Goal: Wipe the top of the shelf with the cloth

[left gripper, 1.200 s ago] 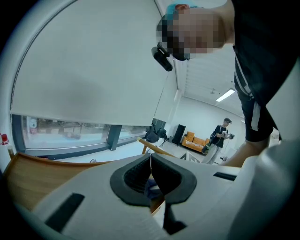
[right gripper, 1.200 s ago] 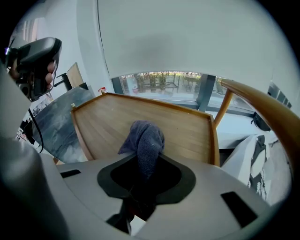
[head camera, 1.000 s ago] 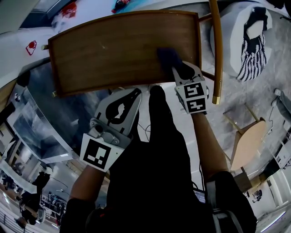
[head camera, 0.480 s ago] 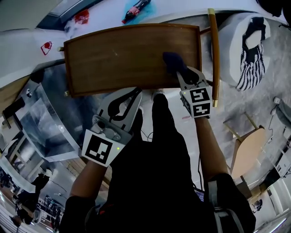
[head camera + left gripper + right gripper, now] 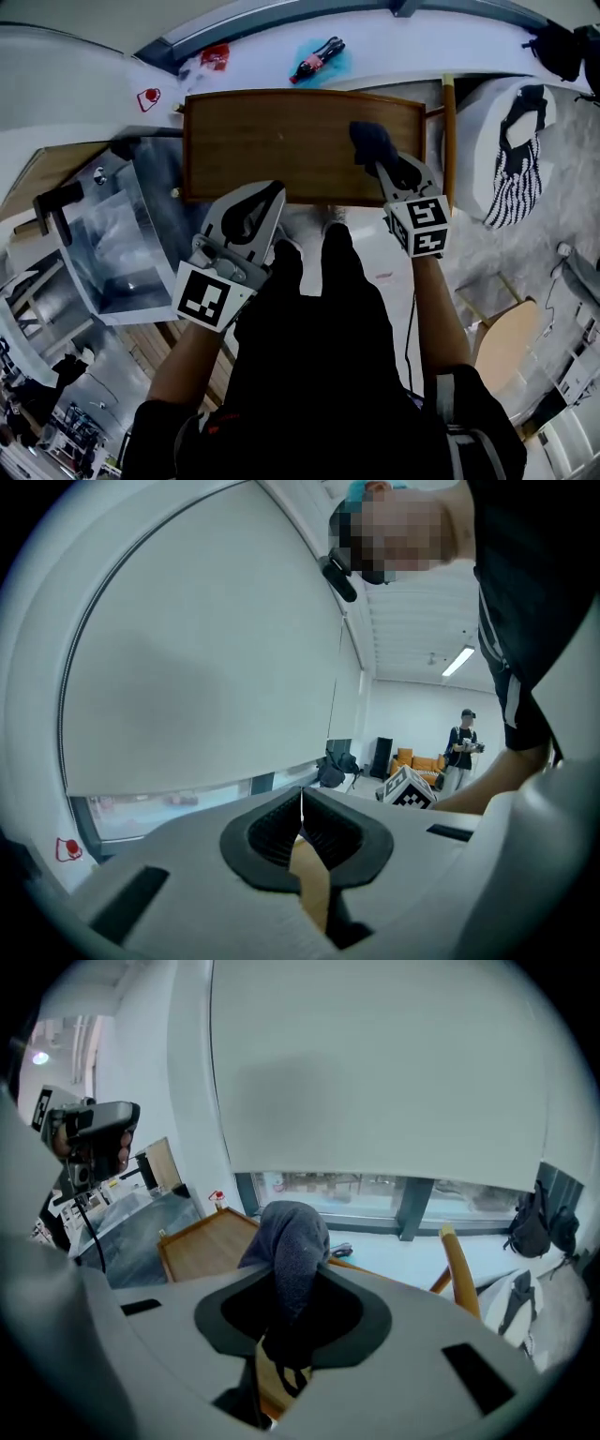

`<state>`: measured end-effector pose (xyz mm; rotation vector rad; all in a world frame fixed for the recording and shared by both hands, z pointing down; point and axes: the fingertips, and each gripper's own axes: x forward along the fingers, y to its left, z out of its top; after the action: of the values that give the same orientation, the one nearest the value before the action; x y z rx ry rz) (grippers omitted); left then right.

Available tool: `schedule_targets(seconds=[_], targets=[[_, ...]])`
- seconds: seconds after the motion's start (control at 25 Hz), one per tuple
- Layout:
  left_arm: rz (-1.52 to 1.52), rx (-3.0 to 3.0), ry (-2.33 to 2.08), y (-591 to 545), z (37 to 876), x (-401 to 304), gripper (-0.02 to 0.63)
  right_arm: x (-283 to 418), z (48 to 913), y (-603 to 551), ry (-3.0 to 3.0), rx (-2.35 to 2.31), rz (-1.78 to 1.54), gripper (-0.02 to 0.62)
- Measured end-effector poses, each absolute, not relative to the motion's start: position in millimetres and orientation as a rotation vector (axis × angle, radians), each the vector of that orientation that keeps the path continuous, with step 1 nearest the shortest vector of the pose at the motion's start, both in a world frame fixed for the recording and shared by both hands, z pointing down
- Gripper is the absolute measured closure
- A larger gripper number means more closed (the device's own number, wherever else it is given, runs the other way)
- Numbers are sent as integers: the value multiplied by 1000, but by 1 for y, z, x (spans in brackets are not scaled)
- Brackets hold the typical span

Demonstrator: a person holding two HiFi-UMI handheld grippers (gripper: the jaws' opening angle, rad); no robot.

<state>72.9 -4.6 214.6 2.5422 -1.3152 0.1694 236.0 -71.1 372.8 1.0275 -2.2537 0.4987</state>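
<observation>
Wooden shelf top below window. Right gripper pinches dark cloth at its right end. Left gripper pressed together, empty, off the shelf. Wiping judged underway; leftward span outstanding.

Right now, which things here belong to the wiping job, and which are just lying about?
Job: dark cloth, wooden shelf top, right hand-held gripper clamping the cloth.
Lying about: cola bottle, backpack, striped fabric, left hand-held gripper, shut and empty.
</observation>
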Motion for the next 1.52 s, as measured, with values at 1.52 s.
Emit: schedule_targets(seconds=[1.52], targets=[[8,2543,-1719,45,51,-76,583,41,106,-49,-2725,683,116,503]])
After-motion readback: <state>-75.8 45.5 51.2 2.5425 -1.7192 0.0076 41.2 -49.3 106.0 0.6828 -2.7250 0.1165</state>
